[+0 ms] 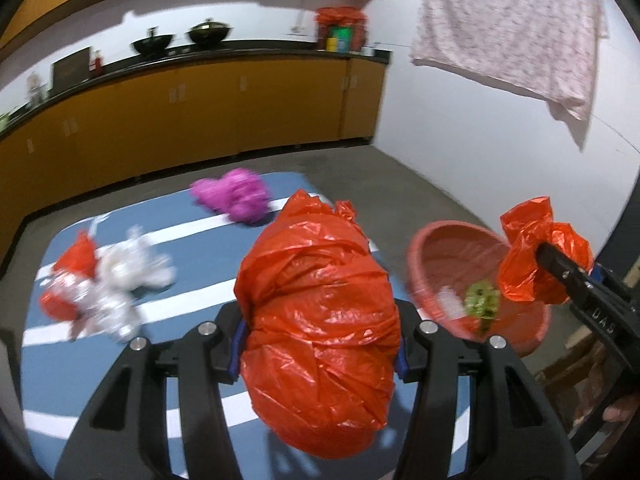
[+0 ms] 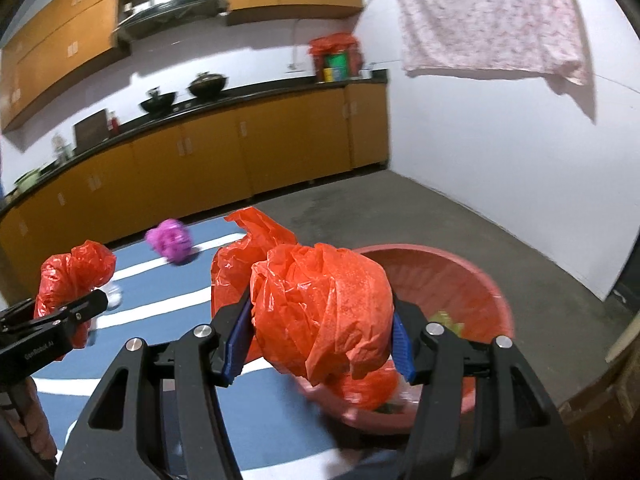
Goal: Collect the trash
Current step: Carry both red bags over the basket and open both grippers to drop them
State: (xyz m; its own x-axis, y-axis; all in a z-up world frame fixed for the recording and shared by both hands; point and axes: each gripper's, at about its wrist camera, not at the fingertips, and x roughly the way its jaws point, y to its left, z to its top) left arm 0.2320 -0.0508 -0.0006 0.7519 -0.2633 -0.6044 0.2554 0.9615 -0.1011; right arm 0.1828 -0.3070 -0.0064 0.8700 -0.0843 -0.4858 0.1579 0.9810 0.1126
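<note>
In the left wrist view my left gripper [image 1: 320, 340] is shut on a big crumpled orange plastic bag [image 1: 320, 300], held above the blue striped table [image 1: 288, 184]. To the right, my right gripper [image 1: 560, 268] grips a smaller orange bag [image 1: 524, 264] over a red basin [image 1: 452, 240] holding green scraps [image 1: 482, 300]. The right wrist view shows my right gripper [image 2: 320, 336] shut on its orange bag [image 2: 324, 304] above the basin [image 2: 480, 276]. My left gripper [image 2: 92, 304] with its bag [image 2: 76, 272] is at the left.
On the table lie a pink crumpled bag [image 1: 236, 196], a white and silver wad [image 1: 132, 272] and a red scrap [image 1: 76, 258]. Behind are yellow cabinets [image 1: 200, 108] with woks on the counter. A patterned cloth [image 1: 508, 20] hangs on the white wall.
</note>
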